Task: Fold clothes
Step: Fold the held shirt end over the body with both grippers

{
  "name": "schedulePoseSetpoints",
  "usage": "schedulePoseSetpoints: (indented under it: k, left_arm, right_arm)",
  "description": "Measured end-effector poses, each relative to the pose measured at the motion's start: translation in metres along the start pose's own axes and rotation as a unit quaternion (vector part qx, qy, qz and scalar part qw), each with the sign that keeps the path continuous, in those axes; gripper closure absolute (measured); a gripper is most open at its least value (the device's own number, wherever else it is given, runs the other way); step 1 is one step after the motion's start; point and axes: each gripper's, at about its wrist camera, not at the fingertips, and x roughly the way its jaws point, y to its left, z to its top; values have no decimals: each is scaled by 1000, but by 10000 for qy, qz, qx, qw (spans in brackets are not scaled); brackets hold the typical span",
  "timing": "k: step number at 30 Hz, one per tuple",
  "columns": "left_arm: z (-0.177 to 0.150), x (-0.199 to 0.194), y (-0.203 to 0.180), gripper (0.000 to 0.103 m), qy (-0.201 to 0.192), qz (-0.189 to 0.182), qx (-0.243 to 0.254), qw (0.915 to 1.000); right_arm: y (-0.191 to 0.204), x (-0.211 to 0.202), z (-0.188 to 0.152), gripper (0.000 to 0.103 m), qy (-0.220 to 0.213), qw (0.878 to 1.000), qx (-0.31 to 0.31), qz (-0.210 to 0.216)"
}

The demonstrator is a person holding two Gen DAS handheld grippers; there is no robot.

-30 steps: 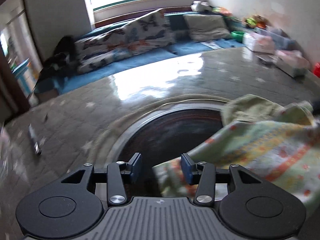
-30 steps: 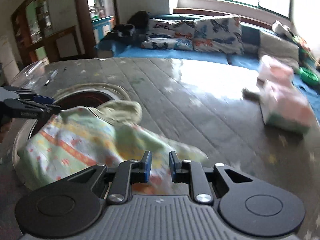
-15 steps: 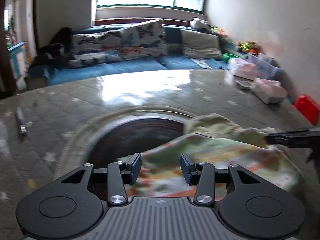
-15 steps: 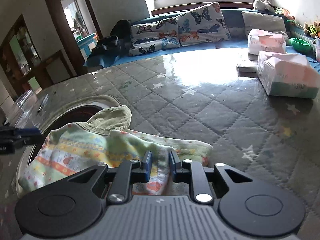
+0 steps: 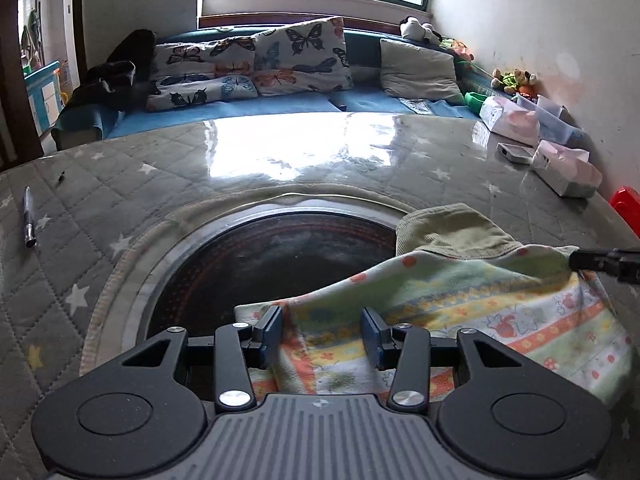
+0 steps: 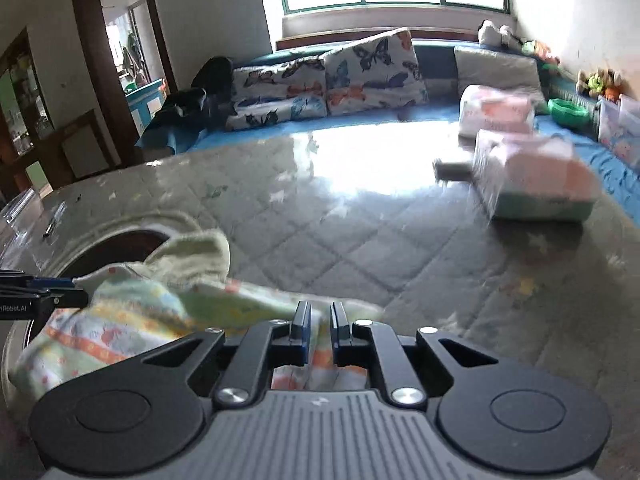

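A pastel garment (image 5: pixel 480 312) printed with coloured stripes and small animals lies bunched on the quilted table (image 5: pixel 120 184), partly over a dark round inset. An olive green part (image 5: pixel 452 232) sticks out behind it. My left gripper (image 5: pixel 322 336) is open, and the garment's near left edge lies loosely between its fingers. My right gripper (image 6: pixel 320 328) is pinched shut on the garment's (image 6: pixel 132 320) near right edge. Each gripper shows in the other's view: the right one (image 5: pixel 580 260) at the cloth's far right corner, the left one (image 6: pixel 68 290) at its left end.
A dark round glass inset (image 5: pixel 272 264) with a metal rim sits in the table under the cloth. A pen (image 5: pixel 29 220) lies at the left. Tissue packs (image 6: pixel 532 184) and a red object (image 5: pixel 628 208) stand at the right. A blue sofa with butterfly cushions (image 5: pixel 296 56) runs behind.
The right gripper's jaws have narrowed onto the cloth's edge. The left gripper has shifted so that the cloth's left edge now lies between its fingers. Both wrists have rolled.
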Motion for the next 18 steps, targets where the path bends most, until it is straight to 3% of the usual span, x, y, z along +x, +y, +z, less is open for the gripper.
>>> schedulePoseSetpoints:
  k: [4,8,11,18]
  left_arm:
    - [7,-10,-8,57,-125,-177,42,9998]
    - [15,-7,-27,57,-179,-434,129,9988]
    - [21,4,-38,57,-117,-538,203,9983]
    - [25,35,-33,55,81,-334,-5,9994]
  right_arm:
    - [14,-11,8,94,-102,9989,-319,340]
    - [43,1,12,94,110,9940,-631,887]
    - [56,19,11,94,254,9925,-795,888]
    - [52,43,16,93,433,9941,-695,718]
